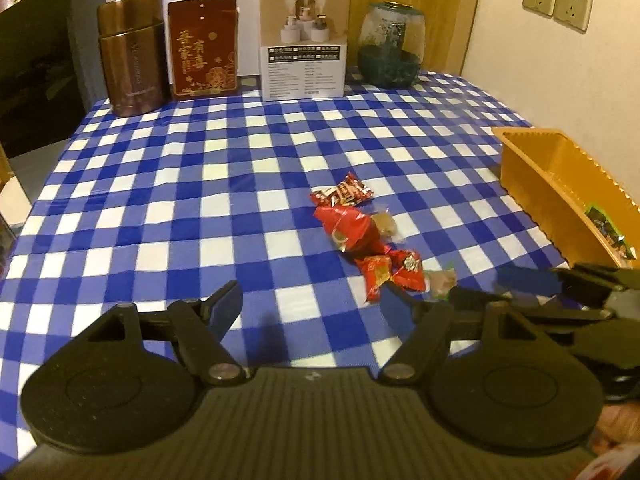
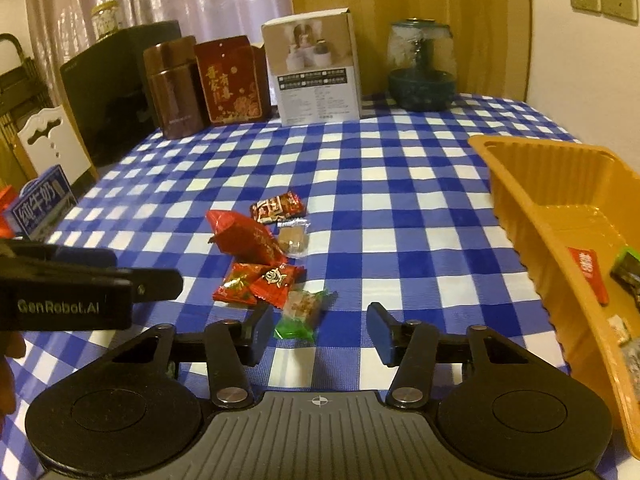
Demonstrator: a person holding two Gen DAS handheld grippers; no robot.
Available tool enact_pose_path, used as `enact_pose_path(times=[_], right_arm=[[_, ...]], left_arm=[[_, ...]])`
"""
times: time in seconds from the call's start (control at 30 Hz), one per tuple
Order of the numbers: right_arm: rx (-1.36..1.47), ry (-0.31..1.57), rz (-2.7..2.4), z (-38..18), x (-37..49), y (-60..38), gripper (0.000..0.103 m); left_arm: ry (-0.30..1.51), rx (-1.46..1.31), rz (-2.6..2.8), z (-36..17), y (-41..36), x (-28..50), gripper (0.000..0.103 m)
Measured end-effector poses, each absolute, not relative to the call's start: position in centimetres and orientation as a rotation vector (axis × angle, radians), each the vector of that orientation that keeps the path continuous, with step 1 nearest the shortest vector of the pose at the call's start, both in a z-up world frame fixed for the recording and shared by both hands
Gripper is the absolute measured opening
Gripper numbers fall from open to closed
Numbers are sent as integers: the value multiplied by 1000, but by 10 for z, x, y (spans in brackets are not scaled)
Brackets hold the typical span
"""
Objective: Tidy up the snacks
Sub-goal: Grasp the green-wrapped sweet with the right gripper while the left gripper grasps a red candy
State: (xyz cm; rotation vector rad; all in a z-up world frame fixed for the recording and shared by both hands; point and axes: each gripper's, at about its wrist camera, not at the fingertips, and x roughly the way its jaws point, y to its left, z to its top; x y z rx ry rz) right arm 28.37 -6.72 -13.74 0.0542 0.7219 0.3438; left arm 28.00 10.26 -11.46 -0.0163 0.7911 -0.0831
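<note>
From the left wrist camera, the left gripper [image 1: 310, 306] hangs over the blue-and-white checked tablecloth [image 1: 180, 184] with its jaws standing wide apart and only cloth between them. The snacks lie in a short loose line near the middle of the table: a dark red printed packet [image 1: 342, 193] farthest away, then a larger shiny red wrapper [image 1: 348, 228] with a clear-wrapped brown candy [image 1: 385, 224] touching its right side, then two small red packets [image 1: 394, 270], and nearest a pale candy in a green-edged wrapper [image 1: 440, 280]. The right gripper [image 1: 472, 294] reaches in from the right edge, its blue-padded fingers either side of that green-edged candy. An orange plastic tray [image 1: 532, 172] sits at the right with a few wrapped pieces in its near end. Along the far edge stand a brown tin [image 1: 134, 66], a red gift box [image 1: 203, 48], a white carton [image 1: 304, 40] and a glass jar [image 1: 392, 44]. The right wrist camera shows the right gripper [image 2: 320, 330] with jaws apart, the green-wrapped candy [image 2: 302, 314] lying between the fingertips nearer the left pad; whether that pad touches it cannot be told. Only this view shows the tray's [image 2: 516, 184] contents clearly, a flat red packet [image 2: 588, 276] and a green-and-black one [image 2: 628, 274], and a blue milk carton [image 2: 44, 204] beyond the table's left edge. The left gripper's black body [image 2: 72, 288] enters from the left.
</note>
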Motion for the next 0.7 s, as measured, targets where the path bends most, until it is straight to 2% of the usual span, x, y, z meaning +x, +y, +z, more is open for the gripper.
enact_pose_path(times=[0.7], right_arm=[[-55,710,364,-154,298,-45,24]], left_arm=[[821,-17,-84,-133,100,297,69]])
